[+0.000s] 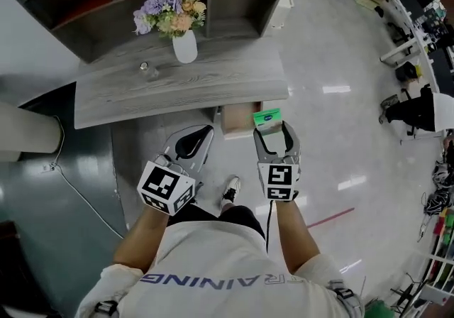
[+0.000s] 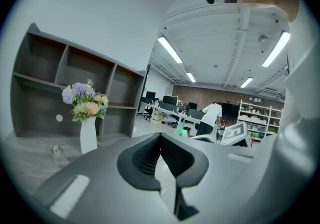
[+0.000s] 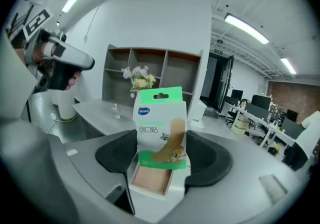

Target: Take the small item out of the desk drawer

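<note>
While right gripper pinches bandage box upright, clear of desk, drawer looks open at box's 9 o'clock. Left gripper pressed together, empty. Removal apparently done; set-down maybe left.

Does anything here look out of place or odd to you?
Only the drawer, standing open under the front of the desk. The plaster box is held squarely in the right claw, and the flower vase stands straight.

Counted: one desk, one shelf unit, one vase, one bottle, one box. Two grippers: left gripper, right gripper.
</note>
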`<state>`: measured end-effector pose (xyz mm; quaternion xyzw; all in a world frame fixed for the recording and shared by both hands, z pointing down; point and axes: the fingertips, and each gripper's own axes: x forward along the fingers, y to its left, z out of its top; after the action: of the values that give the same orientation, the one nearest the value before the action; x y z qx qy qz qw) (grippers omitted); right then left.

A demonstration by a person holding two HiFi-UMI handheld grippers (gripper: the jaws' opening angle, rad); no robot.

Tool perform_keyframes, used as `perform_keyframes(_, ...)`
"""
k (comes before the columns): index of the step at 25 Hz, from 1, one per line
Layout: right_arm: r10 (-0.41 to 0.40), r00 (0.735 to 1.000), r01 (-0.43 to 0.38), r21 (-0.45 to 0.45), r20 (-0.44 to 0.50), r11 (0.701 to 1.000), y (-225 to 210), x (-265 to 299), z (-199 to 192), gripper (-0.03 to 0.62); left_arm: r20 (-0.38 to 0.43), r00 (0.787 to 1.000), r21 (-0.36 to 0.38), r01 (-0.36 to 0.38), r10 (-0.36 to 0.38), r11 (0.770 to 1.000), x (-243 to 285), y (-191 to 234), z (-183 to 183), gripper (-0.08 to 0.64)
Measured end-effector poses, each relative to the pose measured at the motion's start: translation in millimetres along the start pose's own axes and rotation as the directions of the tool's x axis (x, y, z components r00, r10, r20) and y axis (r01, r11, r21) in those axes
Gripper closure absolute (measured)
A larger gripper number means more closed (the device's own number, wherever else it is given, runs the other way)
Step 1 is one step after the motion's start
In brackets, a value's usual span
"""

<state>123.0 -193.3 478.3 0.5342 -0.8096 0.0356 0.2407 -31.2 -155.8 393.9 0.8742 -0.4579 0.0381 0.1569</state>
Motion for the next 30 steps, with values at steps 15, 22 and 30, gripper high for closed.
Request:
perform_keyframes(15,-0.106,0.956,0.094,0.057,0.272,0.994,-20.8,-102.5,129.9,0.273,0.138,0.987,0.085,0.077,-0.089,0.993,-30.0,-29.5,73.2,0.561)
perform_keyframes(22,-0.118,0.946,0.099,0.077,0.303,0.992,-33.6,-119.2,148.6,0.275,0.159,0.981,0.110,0.095,-0.112,0.989,-27.5,-43.9,88.6,0.561)
perform_keyframes(30,-0.137,0.940,0.111,0.098,0.314,0.989,-38.3,-122.1,151.2,0.275,0.154,0.979,0.125,0.113,-0.131,0.986,-26.2,-49.5,90.2,0.561)
